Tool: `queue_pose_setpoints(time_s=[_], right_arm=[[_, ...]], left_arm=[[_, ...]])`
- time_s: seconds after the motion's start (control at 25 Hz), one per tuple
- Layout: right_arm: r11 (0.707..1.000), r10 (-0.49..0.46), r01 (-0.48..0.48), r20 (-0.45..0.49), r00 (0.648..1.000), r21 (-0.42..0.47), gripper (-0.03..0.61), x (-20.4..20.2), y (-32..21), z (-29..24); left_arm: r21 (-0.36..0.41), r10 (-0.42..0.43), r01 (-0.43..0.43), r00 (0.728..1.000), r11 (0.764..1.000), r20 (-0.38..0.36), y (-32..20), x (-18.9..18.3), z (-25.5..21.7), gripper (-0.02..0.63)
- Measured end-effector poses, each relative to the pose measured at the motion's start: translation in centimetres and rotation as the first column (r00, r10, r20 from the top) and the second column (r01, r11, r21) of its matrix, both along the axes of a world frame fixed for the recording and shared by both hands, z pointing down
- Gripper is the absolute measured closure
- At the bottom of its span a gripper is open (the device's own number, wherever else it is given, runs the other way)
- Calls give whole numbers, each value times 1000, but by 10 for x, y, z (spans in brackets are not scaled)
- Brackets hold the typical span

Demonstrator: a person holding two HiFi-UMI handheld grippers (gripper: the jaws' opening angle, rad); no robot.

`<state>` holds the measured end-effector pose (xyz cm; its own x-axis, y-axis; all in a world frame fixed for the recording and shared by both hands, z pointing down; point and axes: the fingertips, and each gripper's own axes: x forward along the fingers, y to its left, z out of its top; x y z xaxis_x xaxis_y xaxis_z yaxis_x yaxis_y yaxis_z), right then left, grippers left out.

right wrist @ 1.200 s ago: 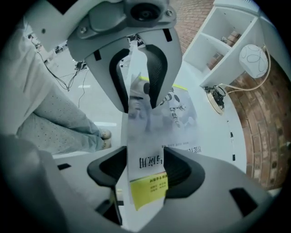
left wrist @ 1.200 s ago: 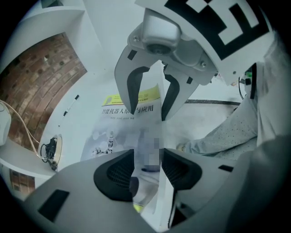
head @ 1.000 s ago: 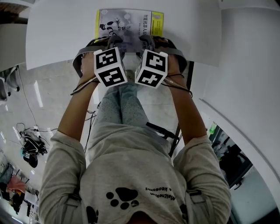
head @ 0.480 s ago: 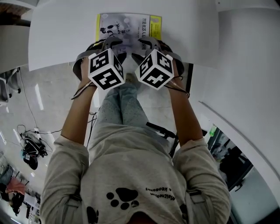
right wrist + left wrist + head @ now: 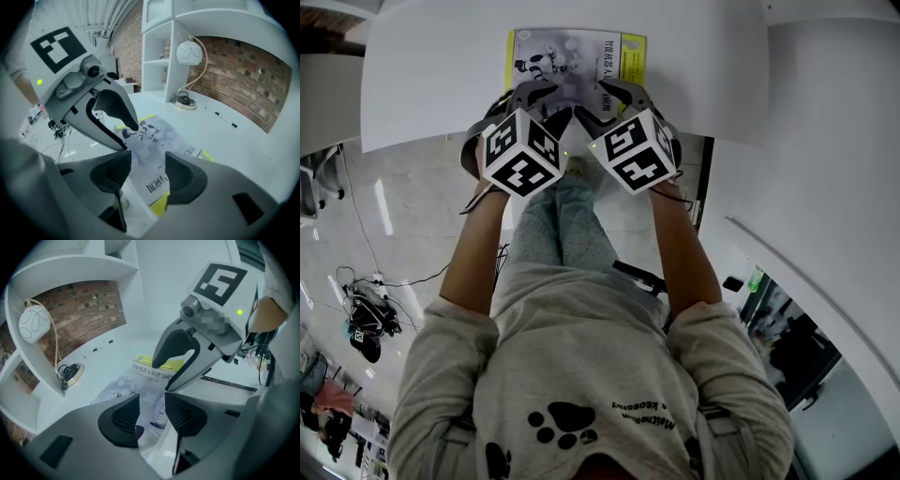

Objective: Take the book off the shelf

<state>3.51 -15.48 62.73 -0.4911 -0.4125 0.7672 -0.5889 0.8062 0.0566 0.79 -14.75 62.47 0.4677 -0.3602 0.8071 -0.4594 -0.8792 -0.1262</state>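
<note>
Head view looks down on a book (image 5: pixel 577 58) lying flat, cover up, on a white shelf (image 5: pixel 431 75), with its near edge at the shelf's near rim. Both grippers meet at that near edge, the left gripper (image 5: pixel 530 94) at the left part and the right gripper (image 5: pixel 614 94) just beside it on the right, their marker cubes close together.

Left gripper view has its jaws apart and closing. The book's (image 5: pixel 150 380) near edge sits in the gap, and the pads do not press it. The right gripper (image 5: pixel 176 366) reaches onto the cover just beyond.

Right gripper view shows its jaws apart too, with the book's (image 5: pixel 159 140) near yellow corner between them, not clamped.

Farther back a round lamp (image 5: pixel 190 51) stands on the shelf before a brick wall (image 5: pixel 243 75).
</note>
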Motion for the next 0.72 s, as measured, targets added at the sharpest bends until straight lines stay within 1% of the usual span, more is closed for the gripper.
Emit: queue_pose_setpoints(time_s=[0.12,0.24,0.32,0.4,0.52,0.6,0.72], right_arm=[[998,67,-68,43,997,18,356,2,-4,-3],[990,129,-133,82,988,42,384,4,-7,-9],[984,160,-168,118,980,65,427,4,-9,-15],[978,182,-195,153,971,74,445,2,-10,-21],[969,214,-232,187,959,79,490,2,-10,-28],[962,236,-259,206,950,90,510,3,-10,-35],[941,280,-316,250,927,117,549,9,-12,-50]], left_arm=[[17,-64,65,997,998,-44,-5,0,-3,452],[30,-134,137,987,990,-92,-11,-3,-9,513],[27,-174,179,976,983,-133,-12,-2,-14,528],[12,-213,219,959,976,-186,-14,-1,-20,538],[-2,-272,282,925,960,-266,-17,1,-32,570],[6,-299,316,905,949,-303,-19,0,-42,587],[25,-327,357,880,934,-346,-20,-1,-57,603]])
